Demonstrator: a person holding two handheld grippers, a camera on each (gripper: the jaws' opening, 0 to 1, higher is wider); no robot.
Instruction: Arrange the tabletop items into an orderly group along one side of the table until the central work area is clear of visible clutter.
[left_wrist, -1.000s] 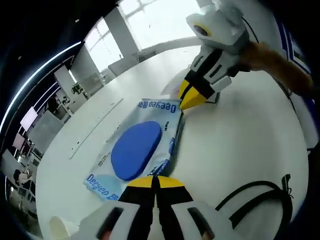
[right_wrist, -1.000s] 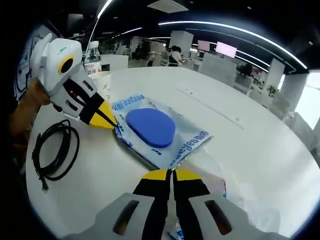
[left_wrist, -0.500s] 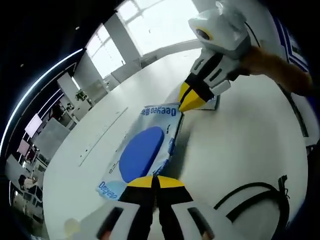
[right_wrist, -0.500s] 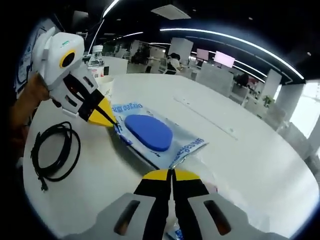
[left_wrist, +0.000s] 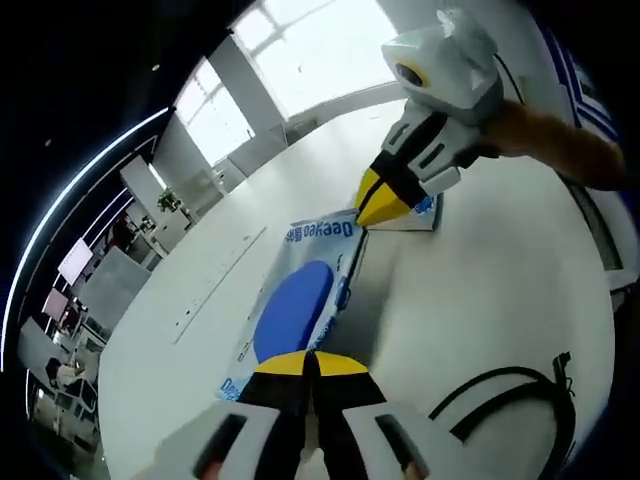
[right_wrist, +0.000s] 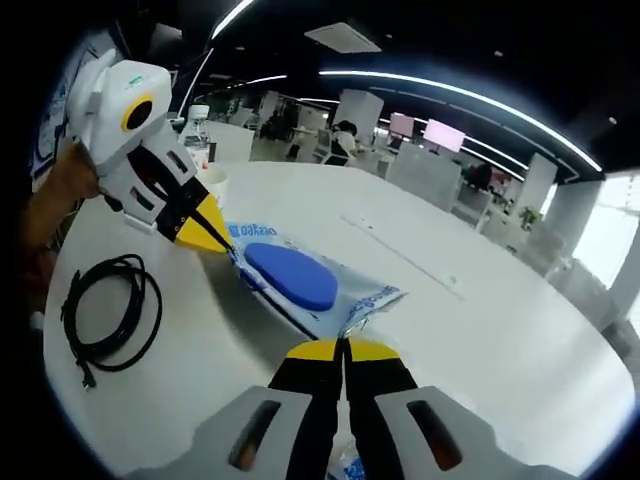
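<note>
A pale blue wet-wipes pack (left_wrist: 300, 305) with a round blue lid hangs between my two grippers, tilted above the white table (left_wrist: 480, 300). My left gripper (left_wrist: 305, 362) is shut on its near corner. From the upper right the right gripper (left_wrist: 366, 216) pinches the far corner. In the right gripper view the pack (right_wrist: 290, 278) stretches from my right gripper (right_wrist: 341, 349), shut on one corner, to the left gripper (right_wrist: 226, 243) at the opposite corner.
A coiled black cable (left_wrist: 505, 400) lies on the table near the person's side, cable (right_wrist: 105, 315). A small flat packet (left_wrist: 418, 212) sits under the right gripper. A paper cup (right_wrist: 212, 184) and a bottle (right_wrist: 198, 118) stand at the far edge.
Both grippers have risen with the pack still held at its two corners. The pack now hangs higher over the table and looks smaller and more tilted.
</note>
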